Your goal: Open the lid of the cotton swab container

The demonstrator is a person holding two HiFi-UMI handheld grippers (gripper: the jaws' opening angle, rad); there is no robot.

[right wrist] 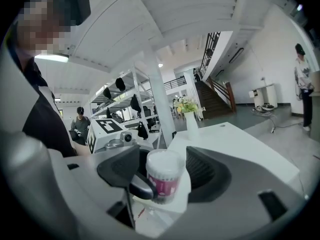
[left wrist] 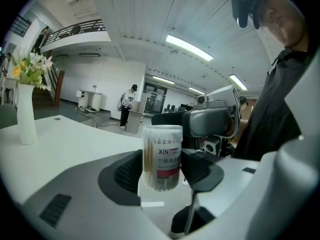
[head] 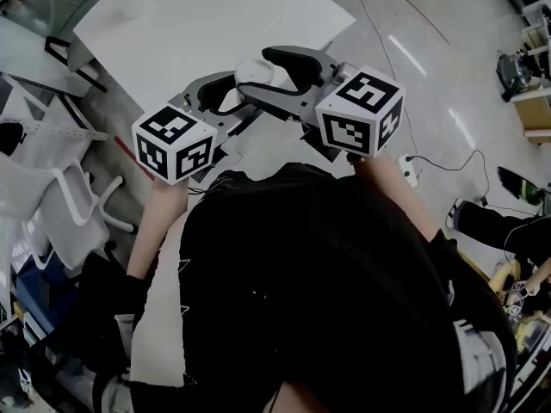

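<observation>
A clear cotton swab container (left wrist: 161, 156) with a red label hangs upright in the air above the white table (head: 215, 15); its lid sits on top. My left gripper (left wrist: 162, 170) is shut on its sides, pads against the wall. In the head view the container (head: 256, 70) shows as a white cap between both grippers, held up in front of the person's chest. From the opposite side my right gripper (right wrist: 162, 173) stands open around the container (right wrist: 165, 176), with gaps on both sides. One left fingertip (right wrist: 142, 186) touches the container's side.
A white vase with flowers (left wrist: 25, 114) stands on the far part of the table. White chairs (head: 69, 205) are at the left, and a cable with a socket (head: 409, 169) lies on the floor at the right. People stand in the background.
</observation>
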